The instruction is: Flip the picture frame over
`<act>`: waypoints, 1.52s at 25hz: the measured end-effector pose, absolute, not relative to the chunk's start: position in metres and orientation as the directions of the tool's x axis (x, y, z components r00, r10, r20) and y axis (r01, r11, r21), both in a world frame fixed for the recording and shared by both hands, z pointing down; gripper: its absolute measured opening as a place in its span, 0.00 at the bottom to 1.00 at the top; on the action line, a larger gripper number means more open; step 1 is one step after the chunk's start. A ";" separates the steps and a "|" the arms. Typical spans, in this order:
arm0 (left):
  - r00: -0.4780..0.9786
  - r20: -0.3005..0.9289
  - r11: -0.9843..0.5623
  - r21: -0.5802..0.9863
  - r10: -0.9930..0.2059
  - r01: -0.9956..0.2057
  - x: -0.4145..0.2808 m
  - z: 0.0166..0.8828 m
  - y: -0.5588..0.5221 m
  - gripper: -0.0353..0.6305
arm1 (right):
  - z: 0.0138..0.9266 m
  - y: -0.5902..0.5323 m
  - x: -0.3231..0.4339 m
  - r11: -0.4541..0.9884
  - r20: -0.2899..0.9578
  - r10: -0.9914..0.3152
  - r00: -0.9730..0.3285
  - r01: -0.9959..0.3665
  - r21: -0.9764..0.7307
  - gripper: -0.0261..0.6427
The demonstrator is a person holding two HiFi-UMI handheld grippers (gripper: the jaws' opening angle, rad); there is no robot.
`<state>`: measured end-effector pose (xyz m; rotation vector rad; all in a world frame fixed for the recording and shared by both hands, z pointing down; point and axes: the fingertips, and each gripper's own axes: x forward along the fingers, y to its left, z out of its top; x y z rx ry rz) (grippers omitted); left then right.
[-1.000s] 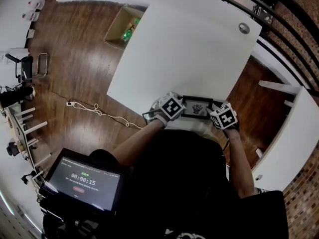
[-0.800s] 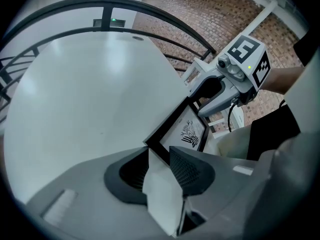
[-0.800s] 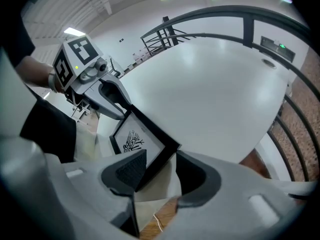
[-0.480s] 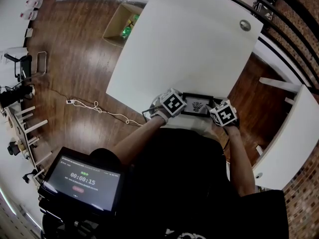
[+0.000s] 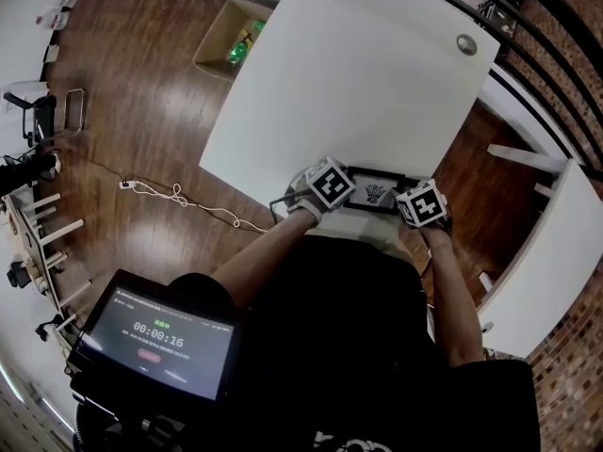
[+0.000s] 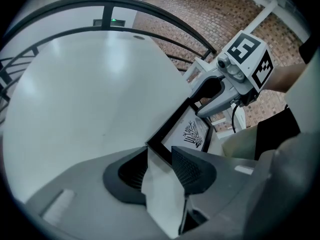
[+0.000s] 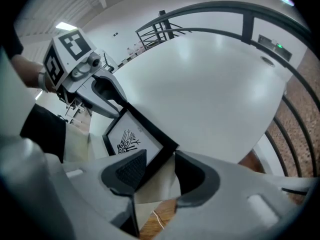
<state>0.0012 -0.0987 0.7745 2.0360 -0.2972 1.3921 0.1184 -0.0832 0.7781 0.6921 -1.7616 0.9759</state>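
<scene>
One open cardboard box (image 5: 231, 43) stands on the wooden floor, well off to the left of the left tongs, and only the head view shows it. On the one white rectangular surface (image 5: 358, 83) there are two tongs and one frame. The left tongs (image 6: 160, 166) are opening, their two dark ribbed pads spread. One corner of the black rectangular picture frame (image 5: 374, 194) sits between them, with a gap showing beside the left-hand pad. The frame lies between the two tongs at the surface's near edge, its black drawing on white facing up. The right tongs (image 7: 159, 173) stand spread around the frame's opposite corner, with a gap showing beside the right-hand pad. In the head view the two marker cubes cover the pads. Each gripper view shows its own pads, the drawing, and the other tongs across the frame. One small grey round disc (image 5: 465, 45) lies at the surface's far corner, well beyond the right tongs.
</scene>
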 end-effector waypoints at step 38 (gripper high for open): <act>0.824 0.563 -0.543 0.712 0.062 -0.445 -0.038 0.676 0.041 0.08 | 0.639 0.051 0.051 0.386 0.708 -0.587 -0.393 -0.904 -0.182 0.03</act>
